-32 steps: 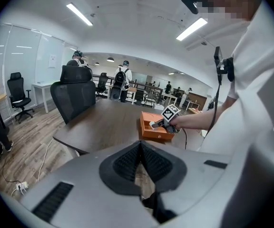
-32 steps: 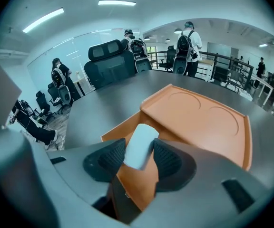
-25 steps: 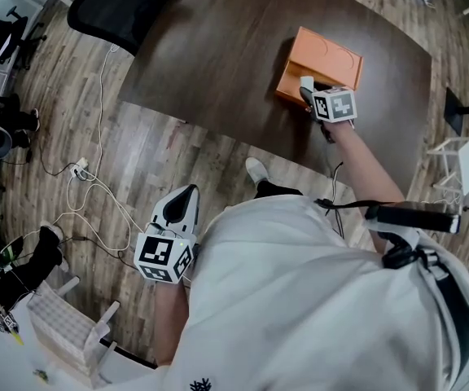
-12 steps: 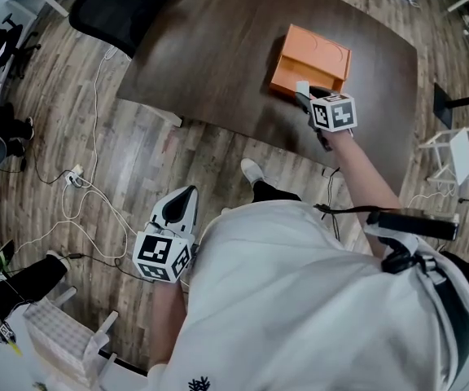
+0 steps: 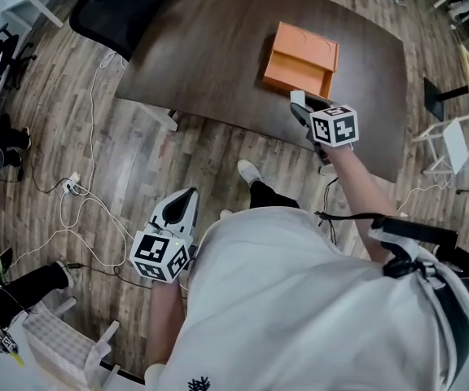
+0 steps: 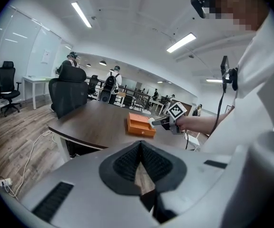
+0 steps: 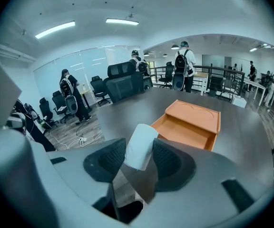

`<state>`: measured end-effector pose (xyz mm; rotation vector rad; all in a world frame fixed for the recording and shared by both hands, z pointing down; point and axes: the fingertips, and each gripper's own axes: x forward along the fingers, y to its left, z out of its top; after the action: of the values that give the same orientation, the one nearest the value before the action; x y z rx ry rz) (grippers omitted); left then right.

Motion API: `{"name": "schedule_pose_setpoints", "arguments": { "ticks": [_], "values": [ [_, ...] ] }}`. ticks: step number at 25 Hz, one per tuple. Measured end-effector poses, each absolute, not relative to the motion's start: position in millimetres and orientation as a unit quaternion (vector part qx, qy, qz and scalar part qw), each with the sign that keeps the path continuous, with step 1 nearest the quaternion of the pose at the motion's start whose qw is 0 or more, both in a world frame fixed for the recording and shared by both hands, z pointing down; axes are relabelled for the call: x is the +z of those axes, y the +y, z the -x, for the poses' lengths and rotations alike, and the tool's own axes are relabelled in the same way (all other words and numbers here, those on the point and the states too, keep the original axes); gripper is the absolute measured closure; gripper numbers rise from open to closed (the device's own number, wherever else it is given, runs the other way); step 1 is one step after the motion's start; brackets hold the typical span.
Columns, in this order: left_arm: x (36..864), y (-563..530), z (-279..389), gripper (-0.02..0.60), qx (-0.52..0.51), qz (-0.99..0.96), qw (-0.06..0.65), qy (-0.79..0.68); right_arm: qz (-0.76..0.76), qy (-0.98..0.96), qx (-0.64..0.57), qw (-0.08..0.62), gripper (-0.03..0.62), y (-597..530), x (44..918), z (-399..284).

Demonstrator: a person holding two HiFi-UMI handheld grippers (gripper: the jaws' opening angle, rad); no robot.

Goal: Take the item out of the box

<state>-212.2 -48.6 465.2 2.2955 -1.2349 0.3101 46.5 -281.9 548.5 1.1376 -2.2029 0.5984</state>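
My right gripper [image 7: 138, 151] clamps the white item [image 7: 141, 137]; the open orange box [image 7: 196, 115] lies just ahead of it. My left gripper [image 6: 139, 147] is closed, empty.

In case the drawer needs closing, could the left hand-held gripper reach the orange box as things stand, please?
Probably not from there: the left hand-held gripper hangs by the person's side over the floor, away from the orange box on the table. Nothing blocks the way.
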Motion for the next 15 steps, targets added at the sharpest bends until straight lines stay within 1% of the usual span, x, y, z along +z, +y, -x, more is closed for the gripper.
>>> {"name": "schedule_pose_setpoints", "arguments": {
  "ticks": [15],
  "values": [
    [468.6, -1.6, 212.4, 0.571, 0.112, -0.861, 0.249, -0.429, -0.4, -0.849, 0.211, 0.274, 0.414, -190.7, 511.1, -19.2]
  ]
}}
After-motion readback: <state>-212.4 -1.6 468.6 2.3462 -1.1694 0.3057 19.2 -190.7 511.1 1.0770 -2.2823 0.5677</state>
